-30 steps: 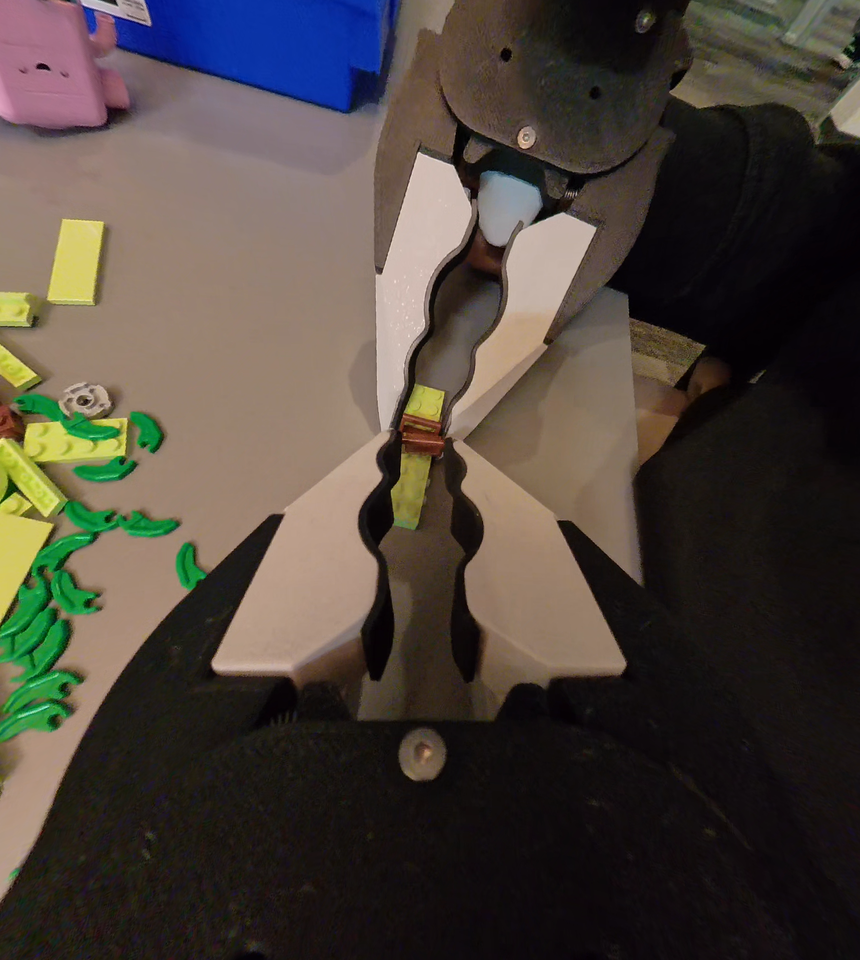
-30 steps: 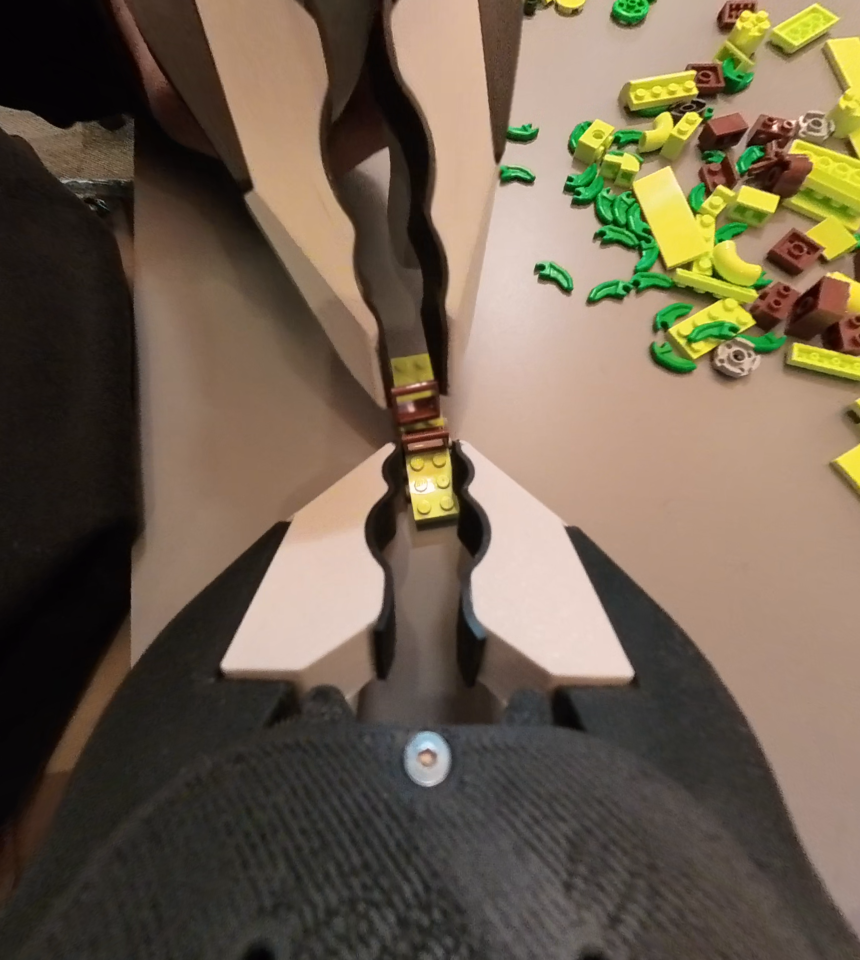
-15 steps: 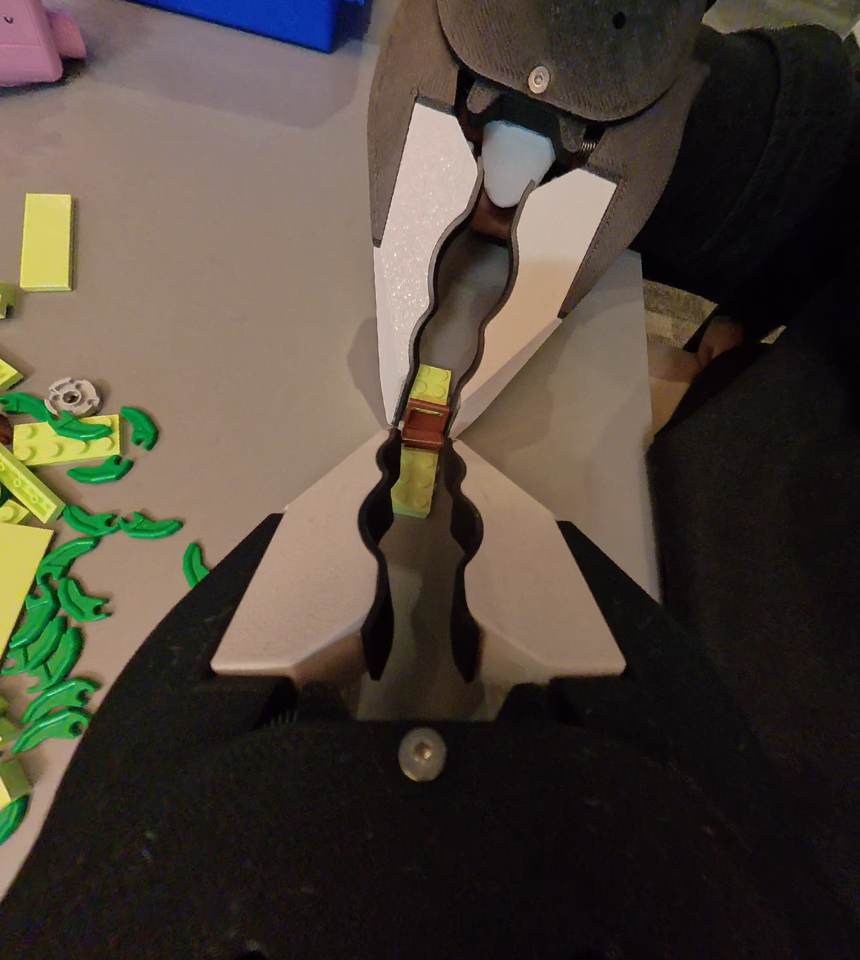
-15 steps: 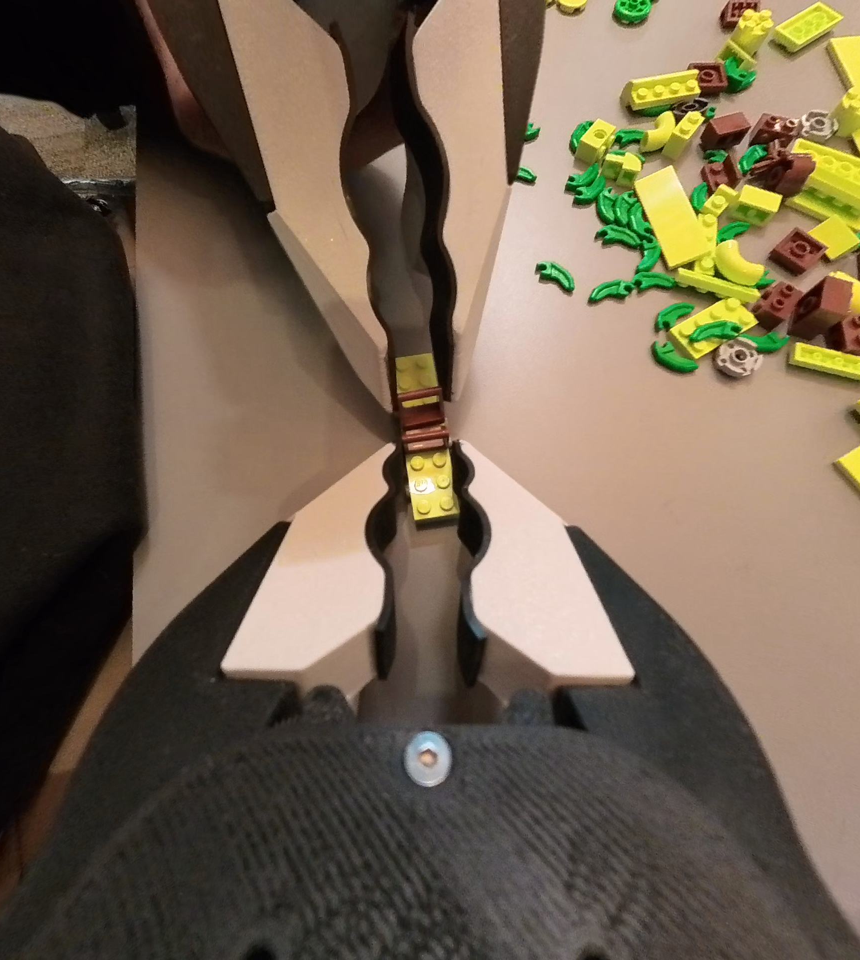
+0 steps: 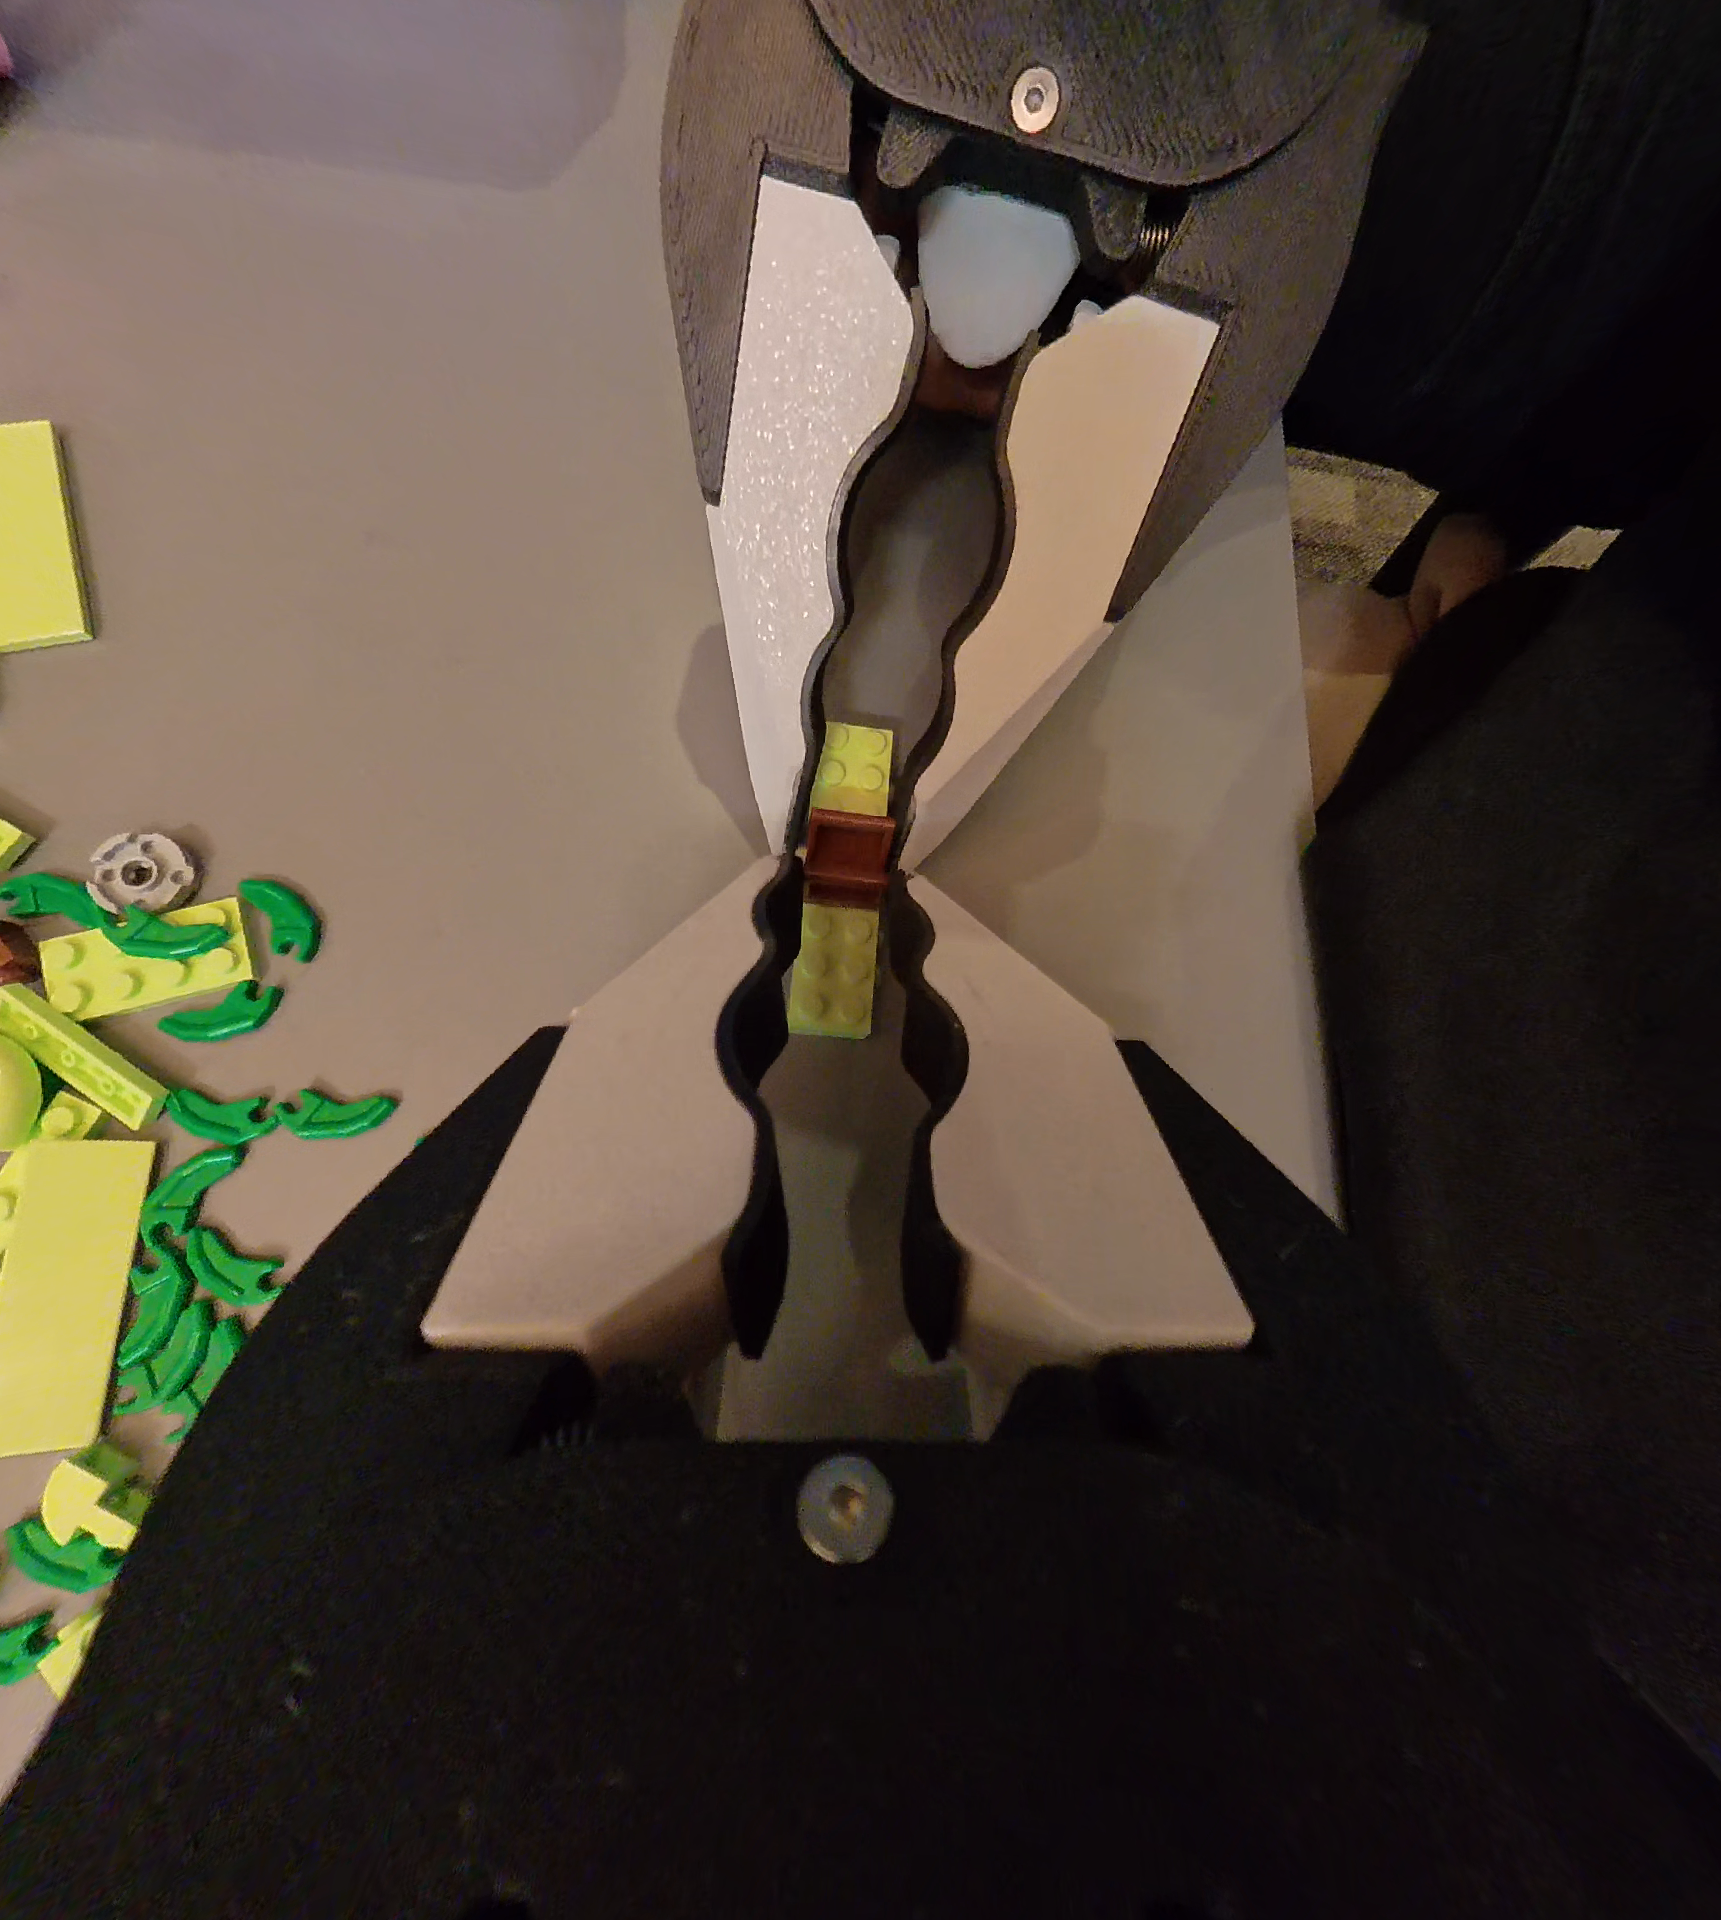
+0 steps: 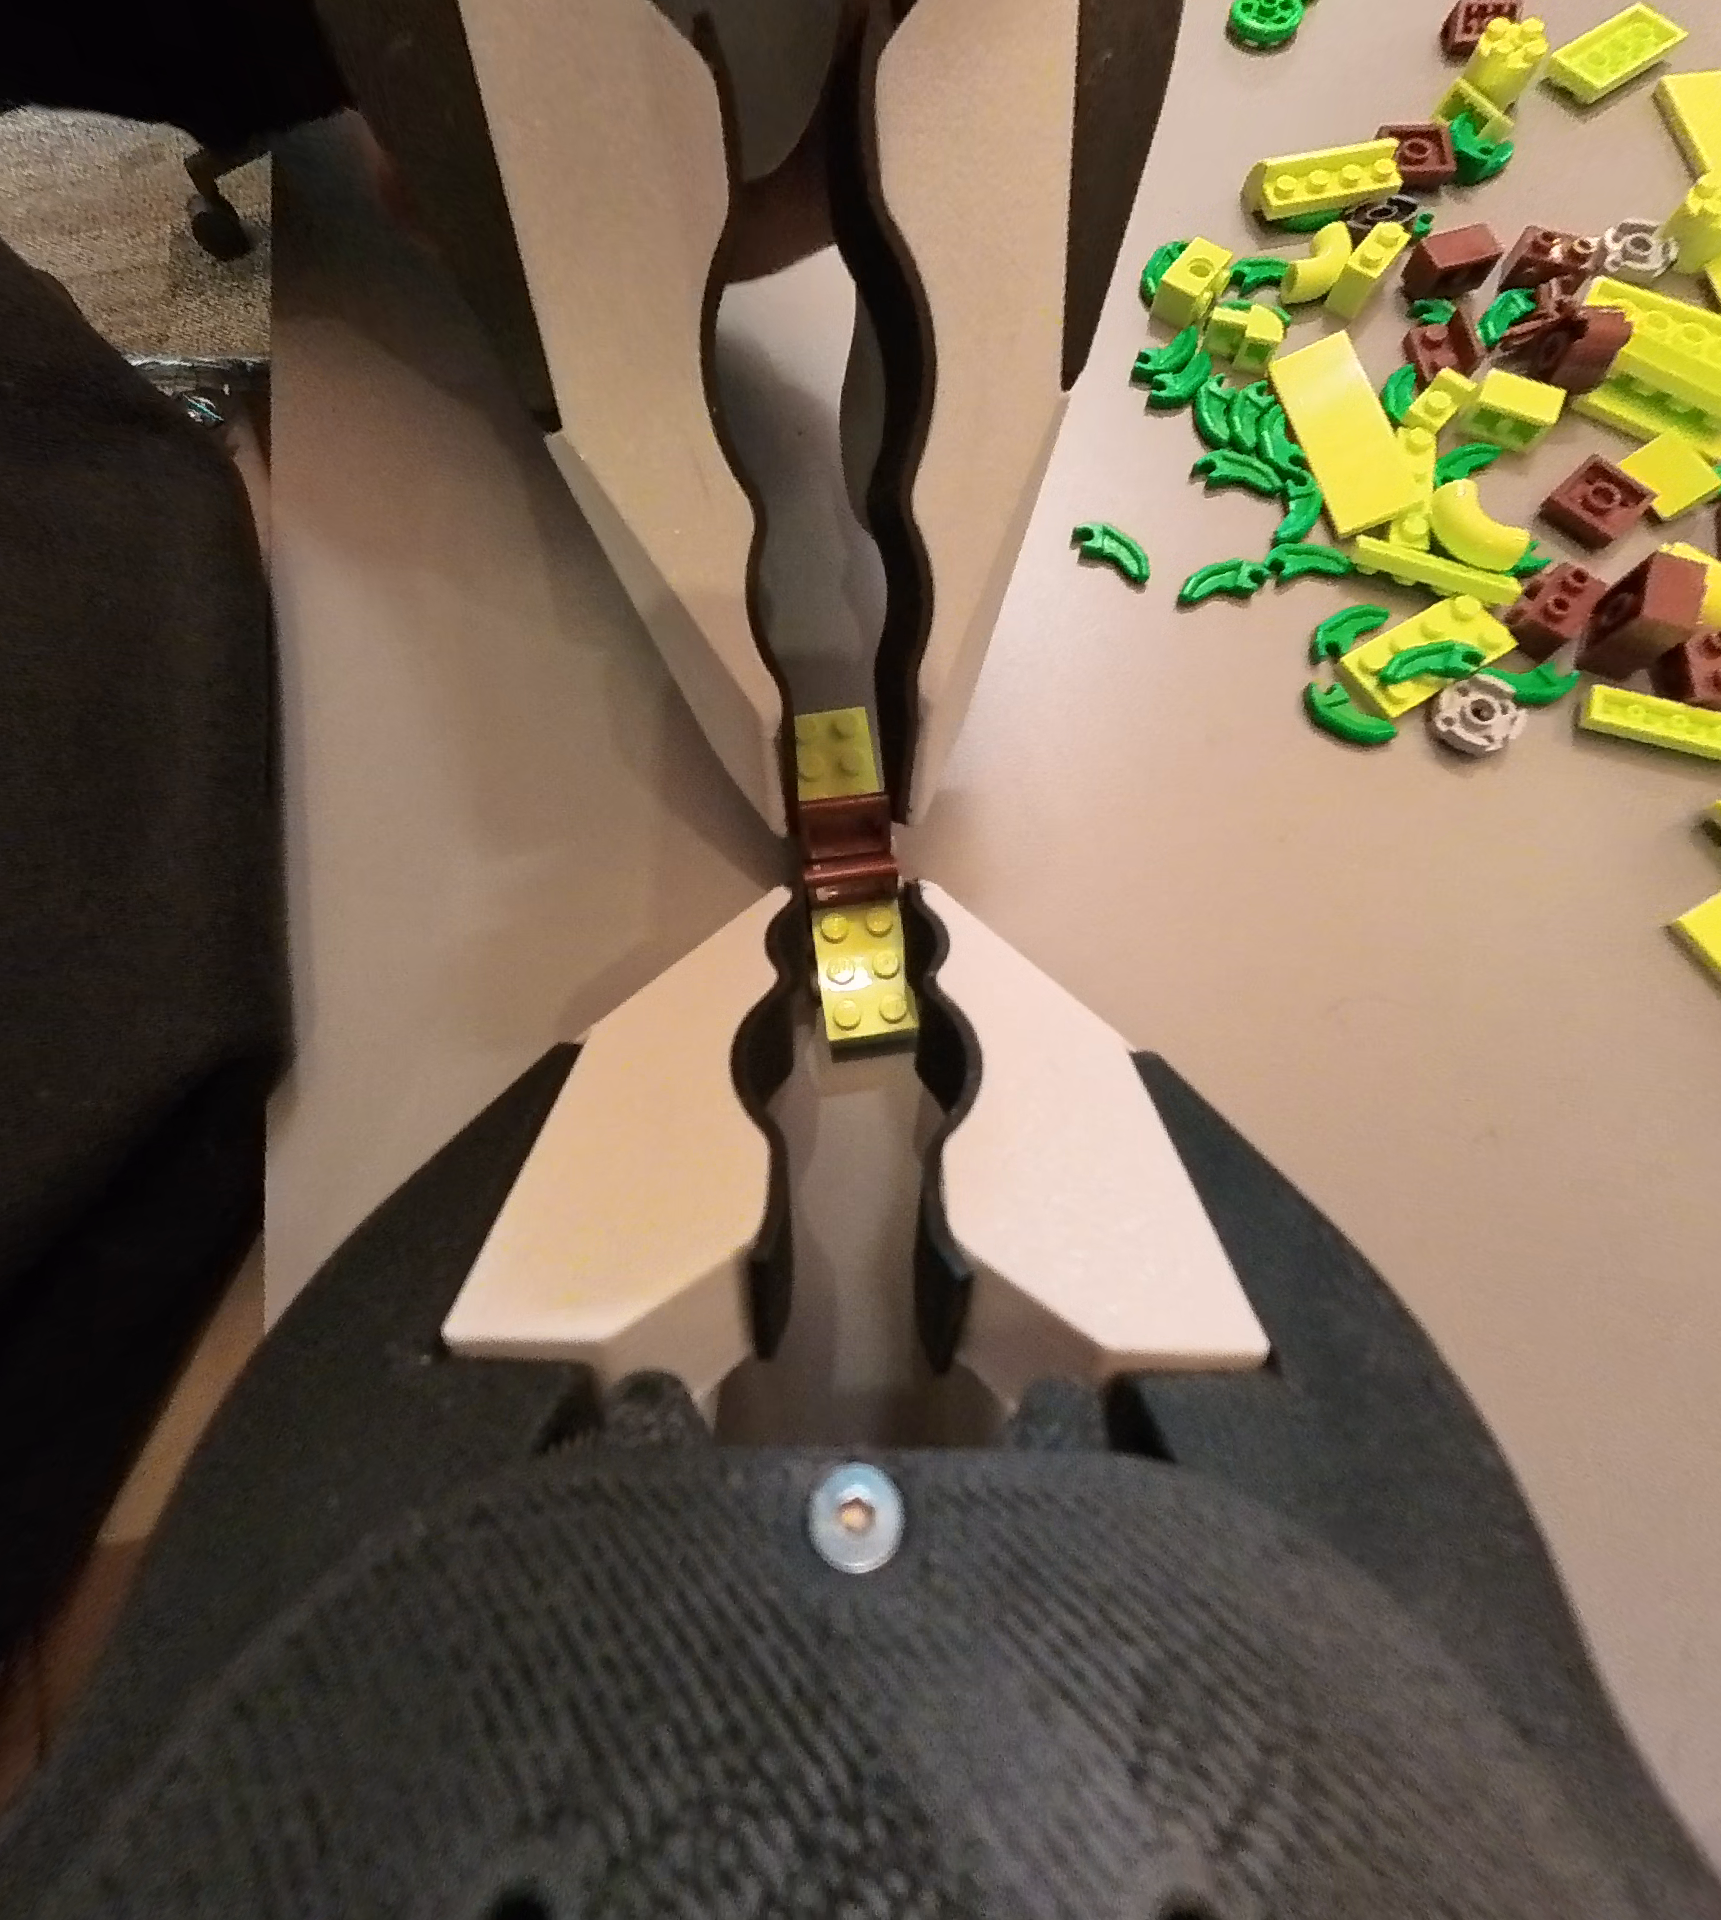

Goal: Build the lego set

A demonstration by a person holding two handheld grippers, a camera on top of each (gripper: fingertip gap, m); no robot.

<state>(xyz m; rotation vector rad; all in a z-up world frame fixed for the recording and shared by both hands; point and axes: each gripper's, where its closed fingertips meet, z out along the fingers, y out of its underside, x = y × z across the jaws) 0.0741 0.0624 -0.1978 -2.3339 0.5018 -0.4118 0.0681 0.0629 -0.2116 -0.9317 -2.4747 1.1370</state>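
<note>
Assembly: I see a lime plate point(image 5: 833, 968) in my left gripper point(image 5: 840, 914), a second lime plate point(image 6: 835, 756) beyond, and brown hinge pieces point(image 6: 848, 854) joining them, held above the table.
Left tongs: clamped on the near lime plate.
Right tongs: my right gripper point(image 6: 851, 914) pinches its own lime end tip to tip with the other.
Surface: grey-tan table point(image 5: 368, 468); loose pile of lime, brown, green pieces point(image 6: 1521, 436) well aside.
Room: carpet point(image 6: 97, 239) past the table edge.

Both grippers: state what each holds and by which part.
The left gripper grips one lime plate; the right gripper grips the other lime plate, by their side edges; brown hinge pieces between them.
</note>
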